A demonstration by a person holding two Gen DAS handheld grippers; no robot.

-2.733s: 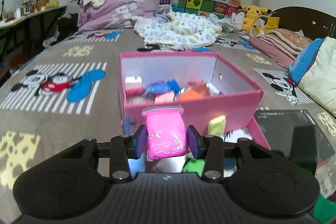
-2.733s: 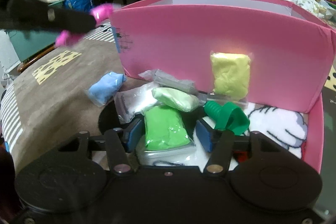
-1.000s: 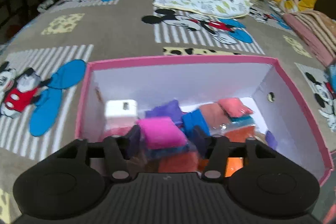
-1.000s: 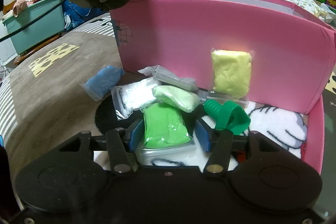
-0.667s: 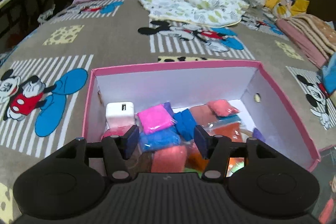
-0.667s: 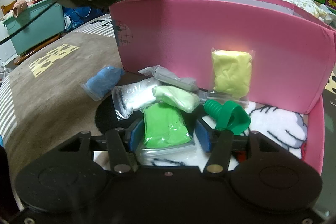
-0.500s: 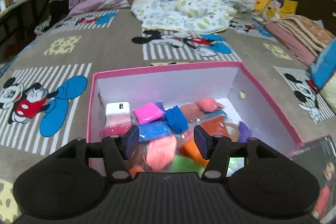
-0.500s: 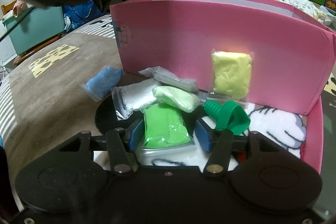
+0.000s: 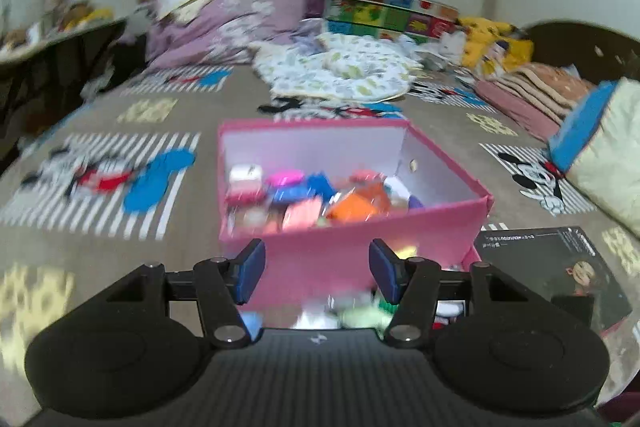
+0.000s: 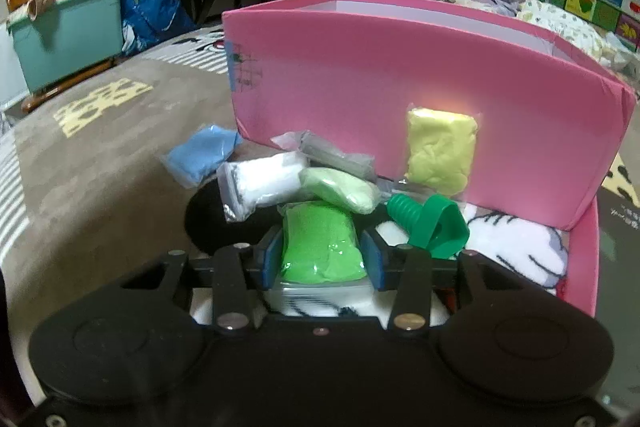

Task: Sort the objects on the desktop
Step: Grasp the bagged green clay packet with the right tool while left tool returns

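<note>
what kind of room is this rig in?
Most likely a bedroom, the sorting being done on a bed: a Mickey Mouse bedspread underlies the pink box, with piled bedding and plush toys behind.

A purple duvet (image 9: 224,23) heaps at the bed's far end beside a leaf-print quilt (image 9: 336,75); a teal bin (image 10: 68,35) stands off the bedside.

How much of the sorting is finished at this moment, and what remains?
Done: many colored packets lie inside the pink box. In hand: the right claw is shut on the green packet; the left claw is open and empty. Left outside: the blue packet, white packet, yellow packet and green funnel.
</note>
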